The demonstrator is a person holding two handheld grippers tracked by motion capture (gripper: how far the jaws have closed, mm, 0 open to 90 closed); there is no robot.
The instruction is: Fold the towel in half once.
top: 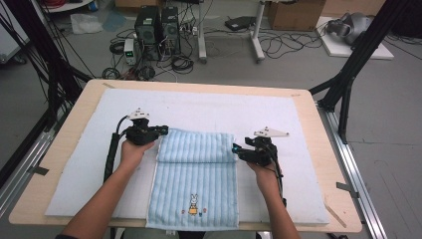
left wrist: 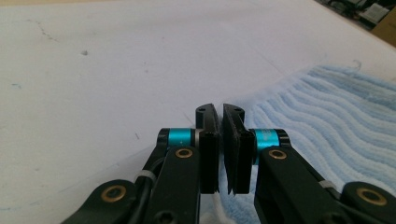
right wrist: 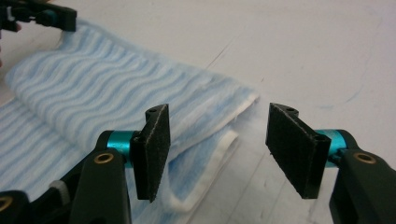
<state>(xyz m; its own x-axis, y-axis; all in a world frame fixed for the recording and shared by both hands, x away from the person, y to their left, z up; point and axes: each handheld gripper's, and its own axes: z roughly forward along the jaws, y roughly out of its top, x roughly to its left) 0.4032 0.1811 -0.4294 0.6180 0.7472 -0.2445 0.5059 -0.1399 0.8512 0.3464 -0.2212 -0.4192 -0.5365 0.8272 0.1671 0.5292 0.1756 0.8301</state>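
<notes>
**Both tools at the folded end of a blue towel**

A light blue striped towel lies on the white mat covering the tabletop, running from the middle of the mat to its near edge, where a small rabbit picture sits on the cloth. The far end of the towel is folded back on itself, making a doubled band across its width.

The left tool is at the left corner of that folded band. In the left gripper view its jaws stand together, with only a thin slit between the pads; the towel lies beside and beneath them, and whether a layer of cloth is pinched in the slit is hard to make out from this angle.

The right tool is at the right corner of the fold. Its jaws are apart, and in the right gripper view the white-hemmed corner of the towel lies between and below them, the pads clear of the cloth.
</notes>
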